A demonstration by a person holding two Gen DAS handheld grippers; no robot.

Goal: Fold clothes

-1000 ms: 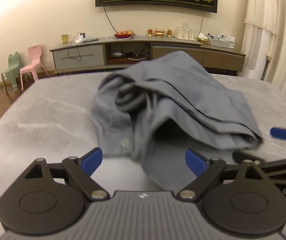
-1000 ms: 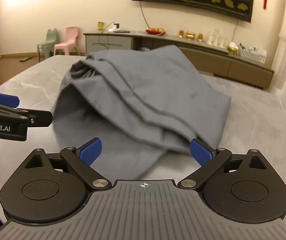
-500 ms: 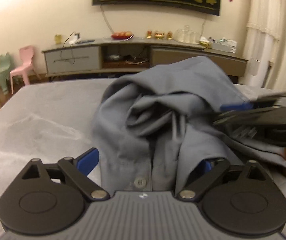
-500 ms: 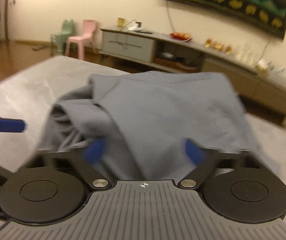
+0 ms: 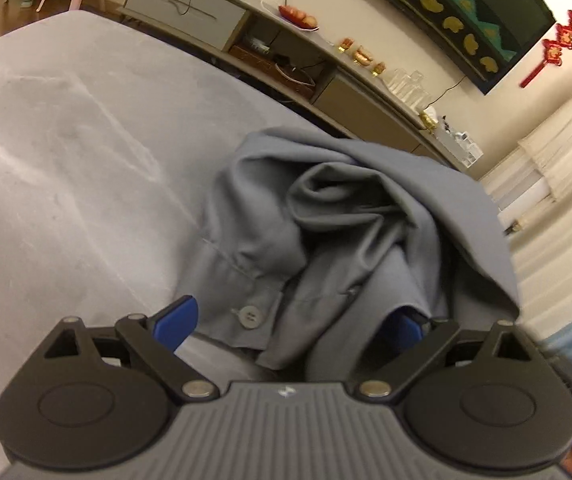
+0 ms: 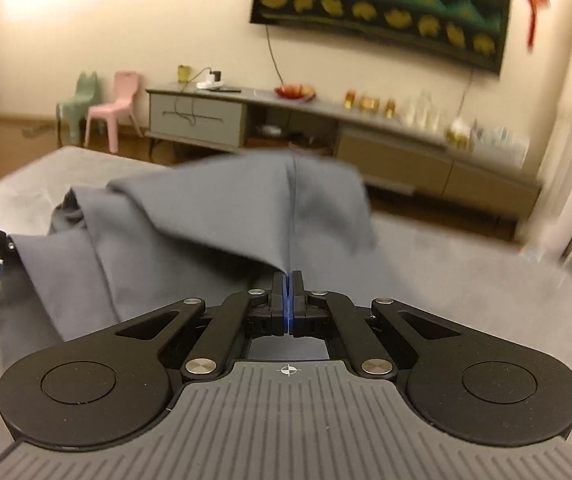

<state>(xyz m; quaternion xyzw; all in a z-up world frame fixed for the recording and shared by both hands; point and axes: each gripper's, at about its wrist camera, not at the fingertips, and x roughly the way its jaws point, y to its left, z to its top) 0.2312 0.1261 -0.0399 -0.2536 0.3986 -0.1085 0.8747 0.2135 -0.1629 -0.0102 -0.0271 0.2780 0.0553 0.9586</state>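
On the grey table [image 5: 66, 168] the shirt [image 5: 345, 220] lies bunched: your right gripper [image 6: 288, 280] is pinched tight on its edge, your left gripper [image 5: 289, 320] spread wide, button placket between the pads, ungripped.

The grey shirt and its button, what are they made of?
The grey shirt looks like thin woven cloth, maybe cotton or a blend: matte, with soft creases and stitched seams. Its button looks like hard grey plastic, smooth, with small sewing holes. The exact fibre cannot be told from here.
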